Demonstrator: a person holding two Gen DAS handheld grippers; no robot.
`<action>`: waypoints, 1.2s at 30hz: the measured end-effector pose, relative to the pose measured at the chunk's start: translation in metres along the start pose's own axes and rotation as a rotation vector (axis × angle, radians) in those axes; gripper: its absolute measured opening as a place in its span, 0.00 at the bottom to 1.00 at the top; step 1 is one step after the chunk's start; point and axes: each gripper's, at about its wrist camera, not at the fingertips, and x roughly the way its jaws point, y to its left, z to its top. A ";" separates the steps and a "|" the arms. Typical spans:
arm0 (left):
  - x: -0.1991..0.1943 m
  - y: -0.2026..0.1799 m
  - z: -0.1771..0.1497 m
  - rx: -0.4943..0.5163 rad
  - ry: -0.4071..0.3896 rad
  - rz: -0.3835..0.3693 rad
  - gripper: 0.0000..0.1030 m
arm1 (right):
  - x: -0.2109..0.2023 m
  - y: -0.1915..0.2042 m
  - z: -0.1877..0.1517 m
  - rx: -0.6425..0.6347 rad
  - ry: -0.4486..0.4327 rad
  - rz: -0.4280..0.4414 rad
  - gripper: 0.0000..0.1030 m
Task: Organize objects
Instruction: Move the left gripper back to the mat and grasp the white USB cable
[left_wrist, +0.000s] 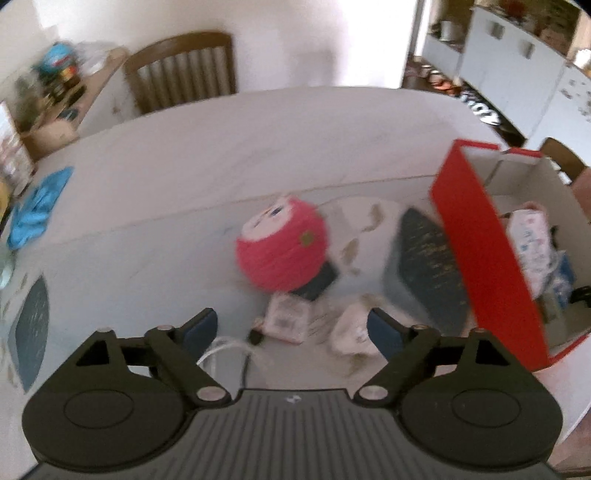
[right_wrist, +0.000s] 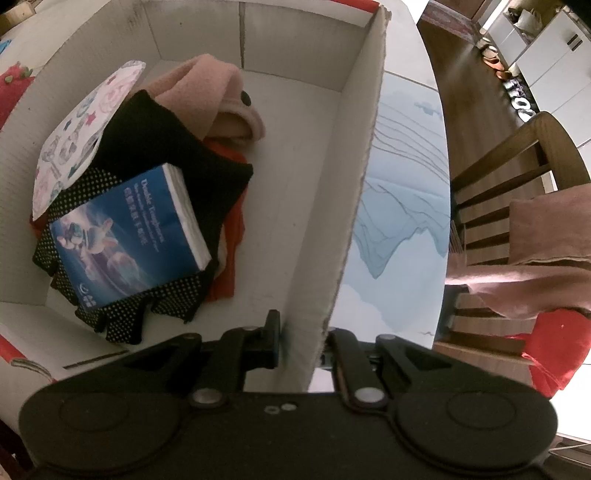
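the pink ball (left_wrist: 280, 247) sits on the desk (left_wrist: 258, 147) ahead of our left tongs (left_wrist: 291, 328), which gape wide with nothing between them, just left of the red box (left_wrist: 484, 258). our right tongs (right_wrist: 301, 347) are clenched on the box wall (right_wrist: 354, 184), so we judge the left nearer.

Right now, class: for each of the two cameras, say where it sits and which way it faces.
Left wrist: on the left gripper, angled down at the table, pink ball ahead; its open fingers show.
Right wrist: on the right gripper, facing straight down into the box, clamped on its wall.
Shared: the red-and-white box and its contents.
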 end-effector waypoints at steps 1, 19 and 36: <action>0.004 0.005 -0.004 -0.016 0.010 0.003 0.88 | 0.000 0.000 0.000 -0.001 0.000 -0.001 0.08; 0.077 0.089 -0.059 -0.195 0.195 0.171 0.88 | 0.003 0.002 -0.002 -0.001 0.008 -0.008 0.09; 0.088 0.098 -0.060 -0.326 0.209 0.126 0.63 | 0.003 0.002 -0.003 0.001 0.007 -0.013 0.09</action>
